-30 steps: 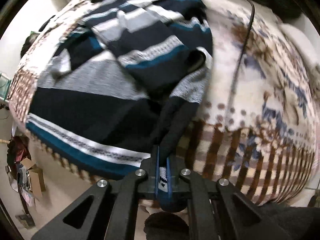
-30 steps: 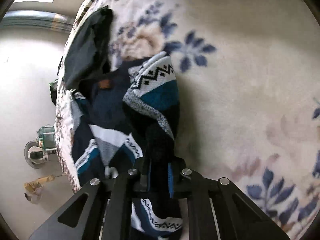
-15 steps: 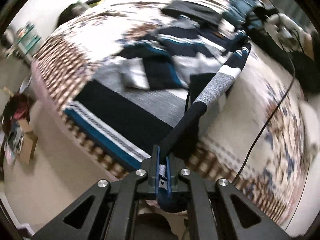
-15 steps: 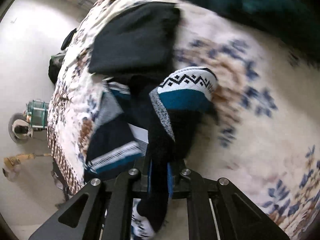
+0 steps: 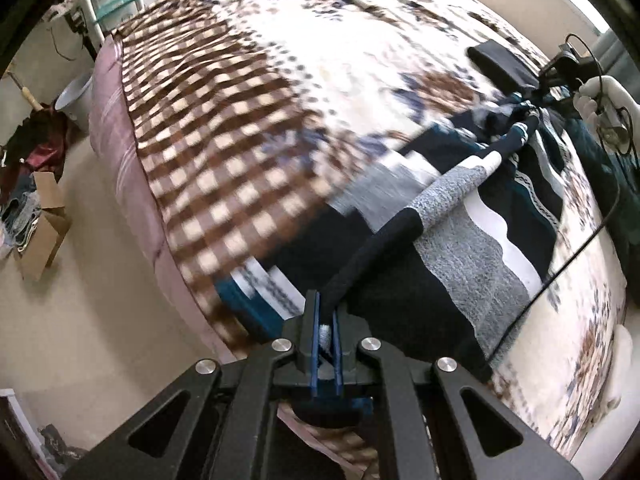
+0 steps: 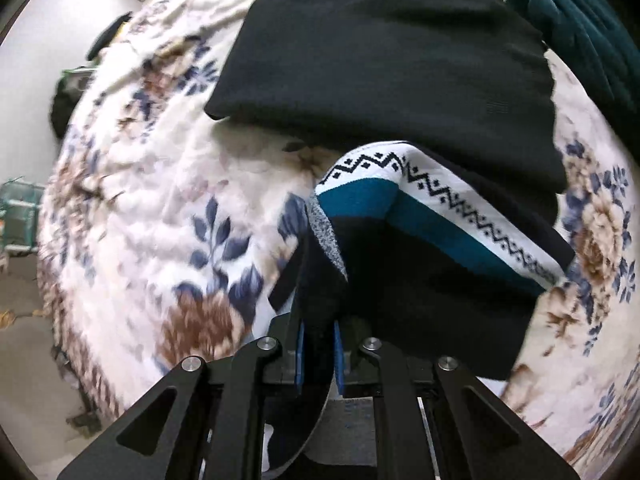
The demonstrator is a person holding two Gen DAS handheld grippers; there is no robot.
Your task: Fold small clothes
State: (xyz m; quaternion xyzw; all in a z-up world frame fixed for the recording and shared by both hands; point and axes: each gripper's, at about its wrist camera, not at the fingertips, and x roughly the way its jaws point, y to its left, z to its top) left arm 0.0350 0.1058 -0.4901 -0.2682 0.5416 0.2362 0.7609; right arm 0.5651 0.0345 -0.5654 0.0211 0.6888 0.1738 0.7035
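Both tongs are clamped on the same striped sweater (image 5: 472, 240), which lies on the bed (image 5: 320, 80) over the flowery blanket (image 6: 160, 200). The left tongs (image 5: 326, 332) pinch a dark edge that's pulled tight into a rope-like line running to the right tongs (image 6: 318, 344). Those grip the dark hem next to the teal and zigzag band. A folded black garment (image 6: 380, 60) lies just beyond, touching the sweater.

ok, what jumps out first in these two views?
The striped sweater, pulled taut in a rope-like edge between both grippers across the floral bed. The left gripper is clamped on its dark end; the right gripper pinches another part, just below a folded black garment.
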